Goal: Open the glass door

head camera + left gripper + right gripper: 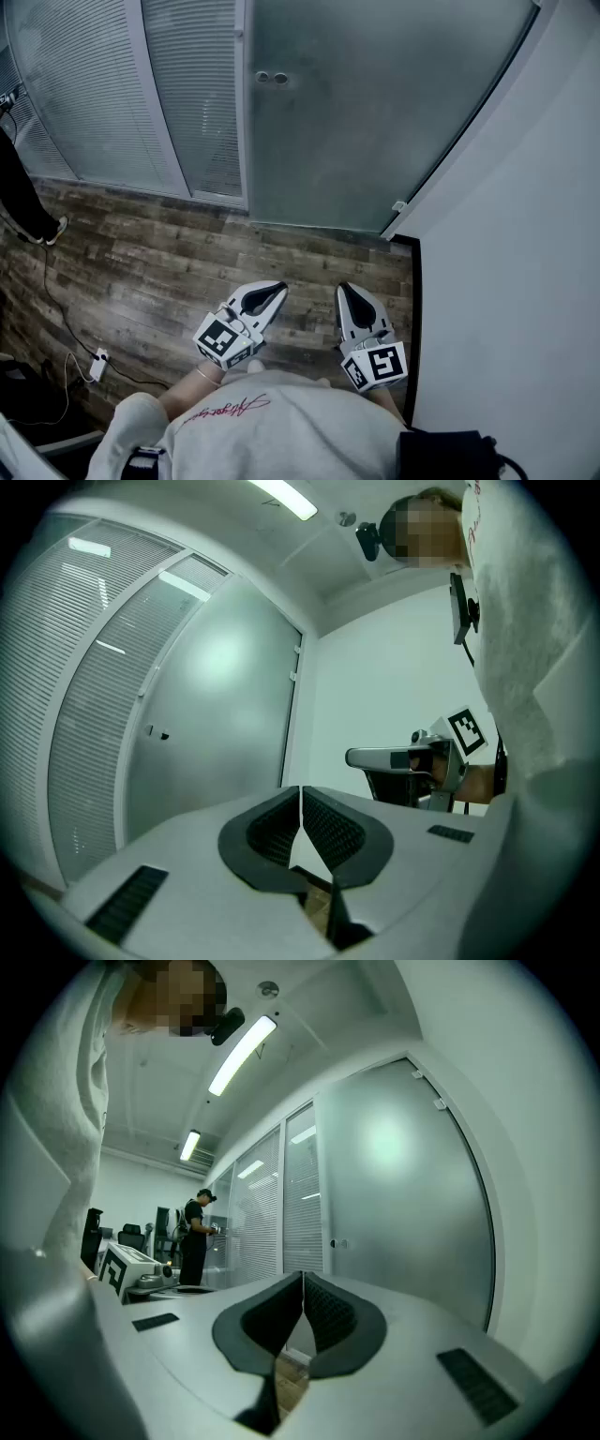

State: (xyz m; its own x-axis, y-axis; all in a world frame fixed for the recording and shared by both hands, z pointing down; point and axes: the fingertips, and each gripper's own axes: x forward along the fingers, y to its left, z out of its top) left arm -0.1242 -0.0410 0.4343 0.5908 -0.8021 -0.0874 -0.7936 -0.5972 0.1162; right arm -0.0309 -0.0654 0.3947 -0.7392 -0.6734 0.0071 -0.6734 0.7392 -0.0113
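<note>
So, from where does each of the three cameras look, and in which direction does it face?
Head view: on the person's head, looking steeply down at the wooden floor and glass door; the white top, left claw and right claw show.
Left gripper view: on the left claw, facing the door; its shut jaws, the right claw and the white top show.
Right gripper view: on the right claw, facing the door; its shut jaws and the white top show.
Shared: all three see the glass door.

Office, frosted glass door (375,112), slatted-blind partitions (94,94), strip lights (242,1054)
</note>
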